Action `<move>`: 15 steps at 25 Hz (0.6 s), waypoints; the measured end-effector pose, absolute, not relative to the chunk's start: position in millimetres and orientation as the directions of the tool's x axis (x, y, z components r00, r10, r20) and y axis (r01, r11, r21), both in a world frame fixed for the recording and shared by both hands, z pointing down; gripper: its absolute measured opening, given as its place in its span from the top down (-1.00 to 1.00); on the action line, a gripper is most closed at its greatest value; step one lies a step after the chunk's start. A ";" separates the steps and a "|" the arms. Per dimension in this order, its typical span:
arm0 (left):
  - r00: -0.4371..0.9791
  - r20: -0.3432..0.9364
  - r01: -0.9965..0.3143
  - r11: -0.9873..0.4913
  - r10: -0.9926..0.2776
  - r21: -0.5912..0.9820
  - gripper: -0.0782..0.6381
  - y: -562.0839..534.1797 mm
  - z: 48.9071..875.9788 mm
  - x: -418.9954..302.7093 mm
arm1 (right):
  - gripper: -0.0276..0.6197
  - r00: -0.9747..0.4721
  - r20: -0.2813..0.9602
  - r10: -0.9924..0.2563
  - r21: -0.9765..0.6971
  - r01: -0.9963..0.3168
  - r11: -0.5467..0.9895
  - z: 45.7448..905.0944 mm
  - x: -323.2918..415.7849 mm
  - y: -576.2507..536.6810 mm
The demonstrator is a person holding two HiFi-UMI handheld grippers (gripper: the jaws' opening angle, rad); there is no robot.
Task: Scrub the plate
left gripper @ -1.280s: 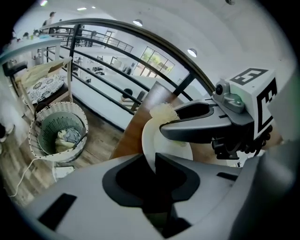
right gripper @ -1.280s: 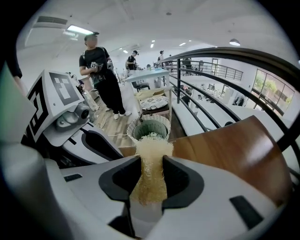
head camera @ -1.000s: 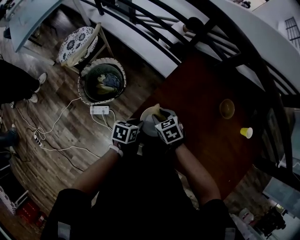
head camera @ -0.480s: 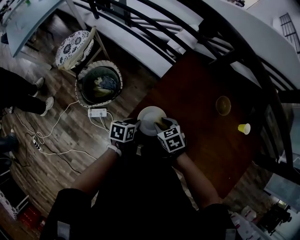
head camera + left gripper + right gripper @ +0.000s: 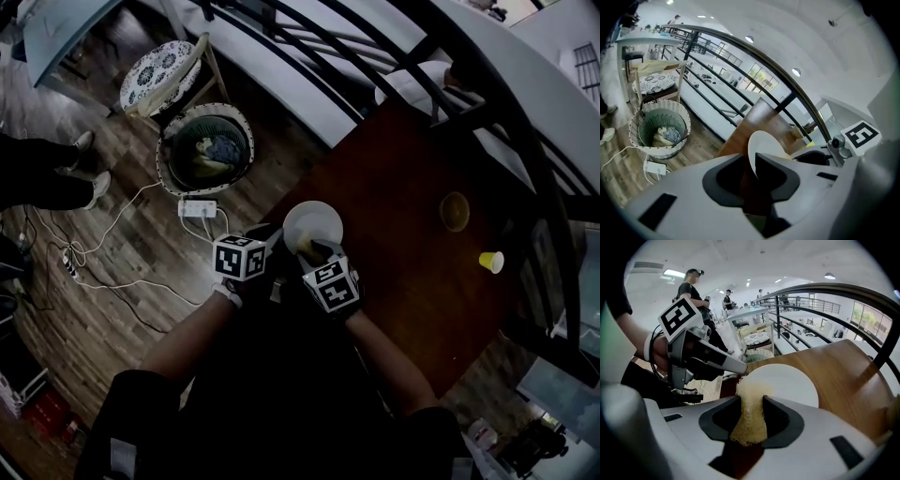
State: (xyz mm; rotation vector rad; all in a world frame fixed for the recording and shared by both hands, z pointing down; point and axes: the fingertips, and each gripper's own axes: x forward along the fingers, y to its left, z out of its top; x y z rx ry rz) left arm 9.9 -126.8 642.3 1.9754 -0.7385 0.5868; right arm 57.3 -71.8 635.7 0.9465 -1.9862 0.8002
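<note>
Left gripper: jaws are clamping the rim of the white plate, which is sitting at the near-left corner of the worktop (resting or lifted, I cannot tell). Right gripper: jaws are squeezing the yellow sponge. Over the last second the sponge is drawing back from the plate's face to its near edge, exposing more white. Scrubbing appears to be proceeding in strokes.
</note>
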 end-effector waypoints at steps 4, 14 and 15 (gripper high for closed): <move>0.699 0.644 -0.714 -0.354 -0.310 0.604 0.55 -130.4 636.8 -6.1 | 0.45 -0.443 0.838 -0.319 -0.200 -0.793 0.576 633.8 34.4 -83.3; 0.711 0.654 -0.697 -0.377 -0.258 0.610 0.55 -115.7 637.4 -7.6 | 0.45 -0.429 0.837 -0.339 -0.141 -0.768 0.625 634.5 29.2 -144.7; 0.713 0.659 -0.692 -0.393 -0.241 0.606 0.55 -113.7 638.3 -3.6 | 0.45 -0.427 0.836 -0.345 -0.141 -0.775 0.616 634.8 33.3 -148.4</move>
